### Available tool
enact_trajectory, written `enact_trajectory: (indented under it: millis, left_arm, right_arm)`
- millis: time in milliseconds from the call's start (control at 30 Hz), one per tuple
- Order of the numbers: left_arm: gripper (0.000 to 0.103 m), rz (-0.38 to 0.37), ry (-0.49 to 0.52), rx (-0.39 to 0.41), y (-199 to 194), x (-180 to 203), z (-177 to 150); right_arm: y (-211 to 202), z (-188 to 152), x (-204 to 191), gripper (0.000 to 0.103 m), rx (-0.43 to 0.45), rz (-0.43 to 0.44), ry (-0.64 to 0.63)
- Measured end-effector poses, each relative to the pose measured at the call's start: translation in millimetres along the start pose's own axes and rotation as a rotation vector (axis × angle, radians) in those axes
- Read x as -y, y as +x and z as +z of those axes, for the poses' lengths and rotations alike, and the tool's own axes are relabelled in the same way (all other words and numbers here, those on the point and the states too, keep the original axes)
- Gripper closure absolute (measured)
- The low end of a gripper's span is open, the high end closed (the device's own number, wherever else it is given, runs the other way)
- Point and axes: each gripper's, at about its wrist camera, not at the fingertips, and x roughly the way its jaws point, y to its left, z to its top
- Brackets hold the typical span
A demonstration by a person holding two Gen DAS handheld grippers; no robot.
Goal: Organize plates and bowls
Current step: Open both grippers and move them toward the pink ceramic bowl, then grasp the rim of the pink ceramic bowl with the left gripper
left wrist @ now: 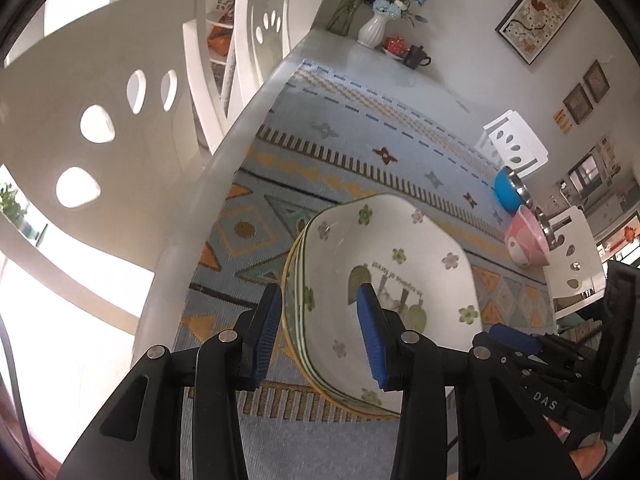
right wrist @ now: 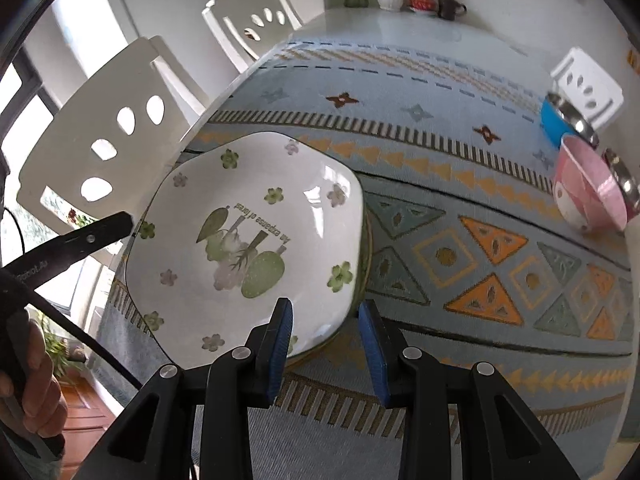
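Note:
Three white square plates with green flower prints sit stacked (left wrist: 298, 280) on the patterned tablecloth (left wrist: 360, 140). The top plate (right wrist: 240, 220) fills the middle of both views. My left gripper (left wrist: 319, 292) straddles the stack's left rim, one pad outside and one over the plate's inside. Bare plate shows beside the inner pad, so it looks open. My right gripper (right wrist: 325, 304) is shut on the top plate's near corner, whose edge fills the gap between the pads. A lower plate's green rim (right wrist: 367, 240) peeks out on the right.
A blue bowl (right wrist: 556, 124) and a pink bowl (right wrist: 588, 192) with steel linings stand at the table's right edge. White chairs (left wrist: 100, 120) line the left side. A white vase (left wrist: 372, 28) and a dark teapot (left wrist: 416, 56) stand at the far end.

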Motion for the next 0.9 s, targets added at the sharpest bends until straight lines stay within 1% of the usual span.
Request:
enact_trajectory:
  millis: [100, 167, 267, 333, 400, 500, 567, 633, 667, 733, 767, 800, 867, 900]
  left_arm:
    - [0.067, 0.005, 0.027, 0.005, -1.1, 8.0, 9.7]
    - [0.067, -0.01, 0.073, 0.004, -2.6, 19.8, 21.3]
    - [0.067, -0.019, 0.132, 0.035, -8.9, 40.6, 40.2]
    - [0.061, -0.028, 0.158, 0.045, -11.9, 52.0, 53.6]
    - [0.06, -0.042, 0.182, 0.068, -15.7, 63.4, 67.3]
    - [0.06, -0.063, 0.23, 0.101, -17.1, 79.3, 86.9]
    - [0.06, -0.08, 0.26, 0.114, -14.8, 90.7, 101.4]
    - [0.06, -0.103, 0.278, 0.122, -10.9, 101.4, 112.6]
    - [0.06, -0.12, 0.29, 0.124, -7.4, 109.6, 119.9]
    - [0.06, -0.161, 0.322, 0.124, 1.9, 129.0, 132.7]
    - [0.06, -0.175, 0.342, 0.12, 7.2, 140.3, 137.7]
    - [0.06, -0.18, 0.356, 0.117, 9.1, 147.8, 139.9]
    - [0.06, -0.207, 0.4, 0.106, 17.2, 175.5, 144.4]
    - [0.057, -0.222, 0.415, 0.1, 20.0, 185.9, 145.0]
  right_arm:
    - [-4.2, 6.2, 9.0, 0.069, -0.016, 0.028, 0.045]
    - [-8.2, 13.1, 10.8, 0.069, -0.009, 0.051, 0.062]
    - [-13.7, 27.7, 7.0, 0.069, 0.001, 0.069, 0.054]
    - [-15.1, 37.3, 5.8, 0.069, 0.002, 0.079, 0.051]
    - [-16.0, 48.2, 8.6, 0.067, 0.009, 0.102, 0.063]
    - [-21.6, 63.6, 20.5, 0.067, 0.05, 0.118, 0.107]
    - [-34.8, 74.3, 33.7, 0.067, 0.109, 0.118, 0.15]
    - [-48.9, 83.0, 47.5, 0.066, 0.168, 0.103, 0.18]
    - [-57.5, 88.4, 56.9, 0.064, 0.195, 0.076, 0.195]
    - [-69.4, 94.1, 73.2, 0.052, 0.228, 0.038, 0.223]
    - [-75.9, 95.6, 84.0, 0.05, 0.25, 0.021, 0.243]
    - [-81.0, 96.4, 95.8, 0.05, 0.265, 0.006, 0.266]
    - [-87.7, 97.2, 121.8, 0.05, 0.269, -0.03, 0.321]
    - [-88.9, 97.2, 134.4, 0.05, 0.266, -0.041, 0.349]
